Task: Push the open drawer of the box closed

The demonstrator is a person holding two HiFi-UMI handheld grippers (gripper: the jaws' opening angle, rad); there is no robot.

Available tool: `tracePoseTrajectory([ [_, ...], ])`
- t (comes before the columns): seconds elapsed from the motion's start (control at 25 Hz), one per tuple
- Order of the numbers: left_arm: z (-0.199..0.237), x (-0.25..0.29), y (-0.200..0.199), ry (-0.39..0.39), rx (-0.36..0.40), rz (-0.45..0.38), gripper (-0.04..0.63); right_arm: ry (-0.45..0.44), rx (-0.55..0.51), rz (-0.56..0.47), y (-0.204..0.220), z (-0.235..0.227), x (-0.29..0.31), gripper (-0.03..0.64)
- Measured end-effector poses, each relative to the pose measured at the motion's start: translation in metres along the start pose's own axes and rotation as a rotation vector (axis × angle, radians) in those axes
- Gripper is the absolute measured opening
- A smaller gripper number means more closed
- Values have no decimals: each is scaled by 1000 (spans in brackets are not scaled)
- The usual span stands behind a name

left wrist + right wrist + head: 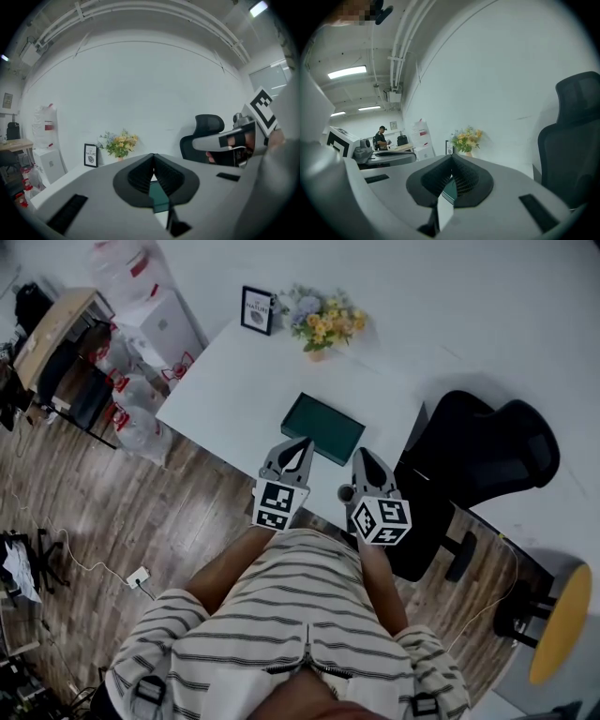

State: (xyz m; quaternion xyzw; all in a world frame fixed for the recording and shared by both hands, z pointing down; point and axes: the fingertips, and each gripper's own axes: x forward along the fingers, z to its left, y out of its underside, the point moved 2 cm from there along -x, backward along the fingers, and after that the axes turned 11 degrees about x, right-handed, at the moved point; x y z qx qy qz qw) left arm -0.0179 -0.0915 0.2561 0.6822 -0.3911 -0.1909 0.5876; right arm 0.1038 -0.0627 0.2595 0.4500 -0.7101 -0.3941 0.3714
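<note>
The dark green box (323, 427) lies on the worktop (234, 390) just beyond my left hand-held gripper (300, 444) and right hand-held gripper (365, 457), both fully closed and holding nothing.

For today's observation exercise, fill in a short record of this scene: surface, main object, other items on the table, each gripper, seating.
Surface: white table
Main object: dark green box, lying flat on it
Drawer: cannot tell whether open
Far edge: framed picture, flowers
Left gripper: shut, holding nothing
Right gripper: shut, holding nothing, beside the left
Seating: black chair right of table
</note>
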Motion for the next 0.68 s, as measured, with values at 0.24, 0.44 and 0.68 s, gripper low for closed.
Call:
tracePoseTrajectory([
  [0.24,0,4,-5,8,6,-12,2,-1,-14,-17,-3,1,1,-5],
  [0.44,-2,8,-5,8,21,-14,2,-4,-19,-15,-3,-2,2,-5],
  [0.68,-2,13,-7,9,20,-19,2,-12,-24,-20,-8,-4,6,-5],
])
